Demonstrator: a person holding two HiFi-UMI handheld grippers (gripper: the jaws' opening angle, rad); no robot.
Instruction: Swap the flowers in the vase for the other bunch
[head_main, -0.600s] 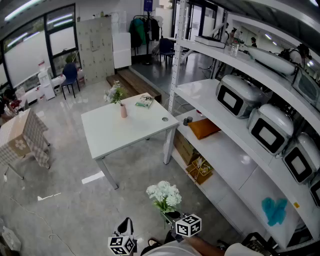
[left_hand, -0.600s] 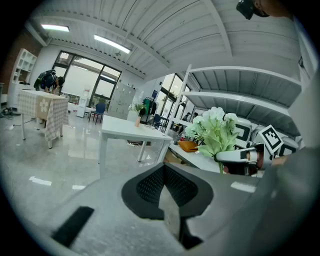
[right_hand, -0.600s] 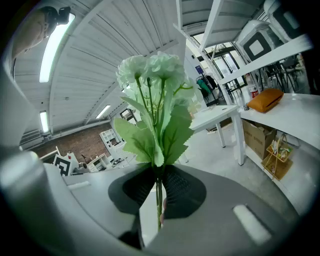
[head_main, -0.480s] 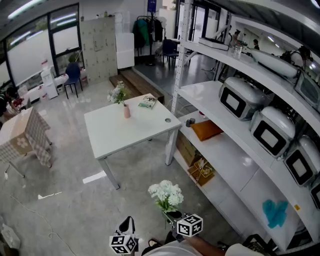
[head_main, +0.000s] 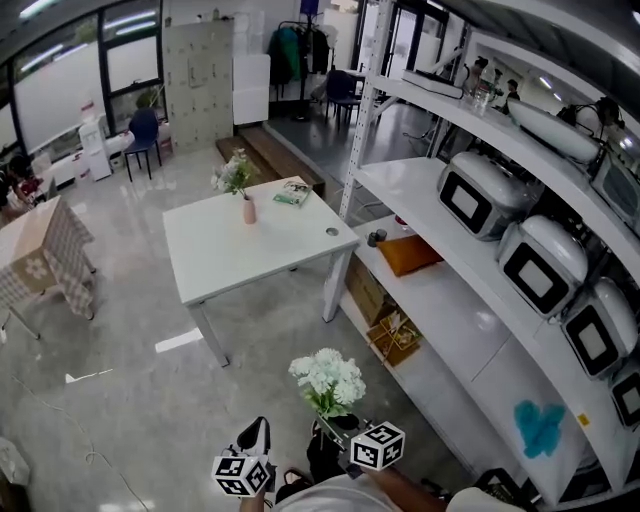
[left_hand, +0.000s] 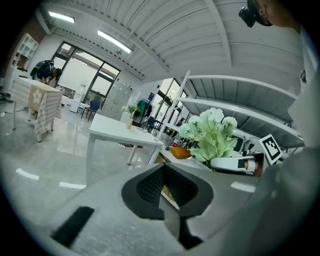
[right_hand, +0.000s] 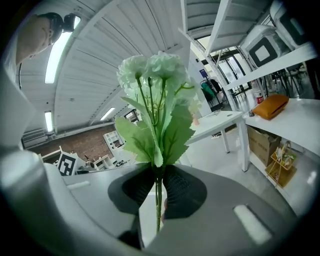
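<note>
Two claws sit low at the bottom edge of the head view, close to the person's body. The right claw (right_hand: 156, 186) is closed on the green stems of a white bunch (right_hand: 152, 95). Its ribbed pads press the stems from both sides, and the blooms and leaves stand upright above the jaws. The left claw (left_hand: 167, 186) is fully closed, with nothing between its pads. It sits just left of the right claw, and the left gripper view shows the held bunch off to its right.

The pink vase (head_main: 248, 210) stands upright near the far edge of the white counter (head_main: 250, 265), well apart from both claws across open floor. A second bunch (head_main: 233, 176), pale blooms with green leaves, stands in that vase. A green-covered booklet (head_main: 292, 193) lies at the counter's far right corner, apart from the vase. A small round dark item (head_main: 331, 231) sits near the counter's right edge.

A white shelf rack (head_main: 440, 300) runs along the right side of the room. It carries white appliances (head_main: 478, 193) and an orange cushion (head_main: 407, 256).
</note>
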